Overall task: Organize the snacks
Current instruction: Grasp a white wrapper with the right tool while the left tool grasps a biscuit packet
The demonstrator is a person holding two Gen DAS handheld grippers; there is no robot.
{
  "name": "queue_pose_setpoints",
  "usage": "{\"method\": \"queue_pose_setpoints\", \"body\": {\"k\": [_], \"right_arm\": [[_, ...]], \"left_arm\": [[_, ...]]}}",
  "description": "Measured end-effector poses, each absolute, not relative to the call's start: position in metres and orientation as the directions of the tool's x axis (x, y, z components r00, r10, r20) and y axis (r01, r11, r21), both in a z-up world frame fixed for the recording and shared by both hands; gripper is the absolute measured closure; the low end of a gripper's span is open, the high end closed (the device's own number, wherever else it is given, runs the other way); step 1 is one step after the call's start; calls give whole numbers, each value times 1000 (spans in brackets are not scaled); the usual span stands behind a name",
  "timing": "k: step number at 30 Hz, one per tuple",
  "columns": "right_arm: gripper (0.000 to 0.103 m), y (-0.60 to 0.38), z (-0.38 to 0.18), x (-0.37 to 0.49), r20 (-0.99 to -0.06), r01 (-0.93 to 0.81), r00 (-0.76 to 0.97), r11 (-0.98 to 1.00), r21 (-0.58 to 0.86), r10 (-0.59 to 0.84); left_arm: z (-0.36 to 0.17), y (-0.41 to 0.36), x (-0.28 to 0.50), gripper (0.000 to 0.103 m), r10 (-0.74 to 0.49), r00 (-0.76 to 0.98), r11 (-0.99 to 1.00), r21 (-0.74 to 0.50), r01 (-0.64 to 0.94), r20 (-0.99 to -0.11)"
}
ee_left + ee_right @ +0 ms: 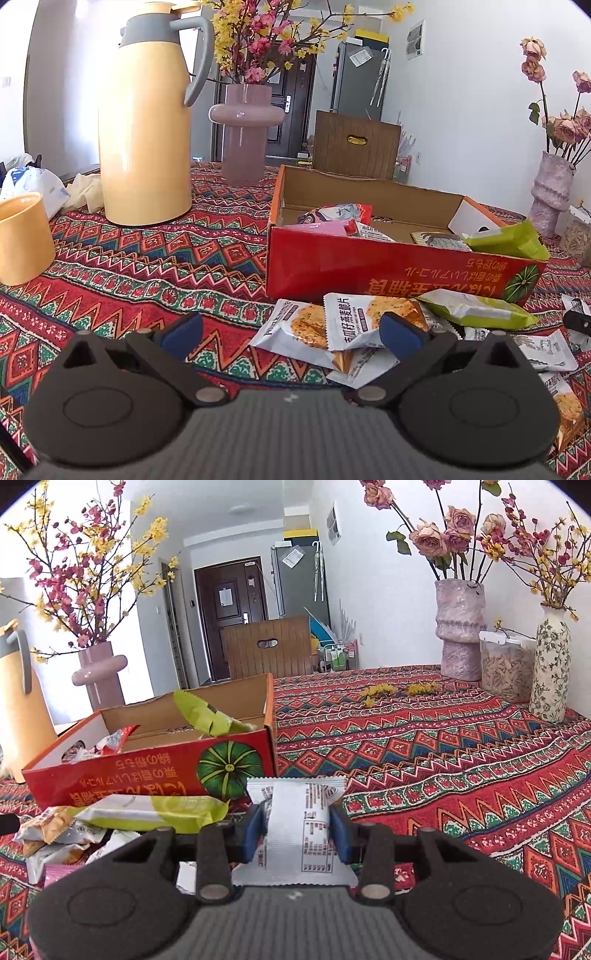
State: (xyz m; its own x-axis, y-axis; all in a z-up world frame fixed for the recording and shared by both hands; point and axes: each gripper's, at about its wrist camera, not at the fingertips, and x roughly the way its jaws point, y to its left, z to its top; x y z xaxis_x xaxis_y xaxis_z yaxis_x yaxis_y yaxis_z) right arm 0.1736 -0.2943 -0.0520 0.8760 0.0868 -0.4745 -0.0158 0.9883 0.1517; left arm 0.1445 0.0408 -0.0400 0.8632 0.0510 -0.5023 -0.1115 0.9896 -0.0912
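- Snacks (343, 332) lie in a loose heap on the patterned cloth (147, 266), just in front of the red box (369, 266).
- Left gripper (291, 332) hovers over the heap's near edge, its blue pads (184, 332) spread wide, nothing between them.
- Right gripper (297, 830) clenches a white packet (295, 830) between its pads (253, 830), printed back facing up, near the box's right corner.
- Box holds several packets; a green packet (210, 716) leans against its near wall at the right end, poking above the rim.
- Another green packet (155, 812) lies on the heap outside, touching the box front.
- Yellow jug (144, 129), cup (22, 236) and vase (243, 133) stand left of the box.
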Motion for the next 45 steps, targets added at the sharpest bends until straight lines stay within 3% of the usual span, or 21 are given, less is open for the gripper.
{"method": "queue_pose_setpoints", "body": {"k": [13,25,31,38,45], "right_arm": [[64,-297,-51,167,-443,-22,891,985,170,97],[64,-301,-51,164,-423,-40,898,979,200,123],[64,-301,-50,164,-416,-49,899,977,209,134],[64,-301,-51,163,-414,-51,900,977,209,135],[64,-301,-51,164,-414,-51,900,977,209,135]], "left_arm": [[-17,22,157,0,-15,835,993,-104,-50,-550],[-34,-12,206,0,-8,704,1000,-20,-8,-710],[-38,-9,208,1,-21,707,998,-61,-31,-707],[-35,-6,202,26,-25,720,998,-62,-26,-694],[-35,1,192,37,-21,743,998,-55,-20,-669]]}}
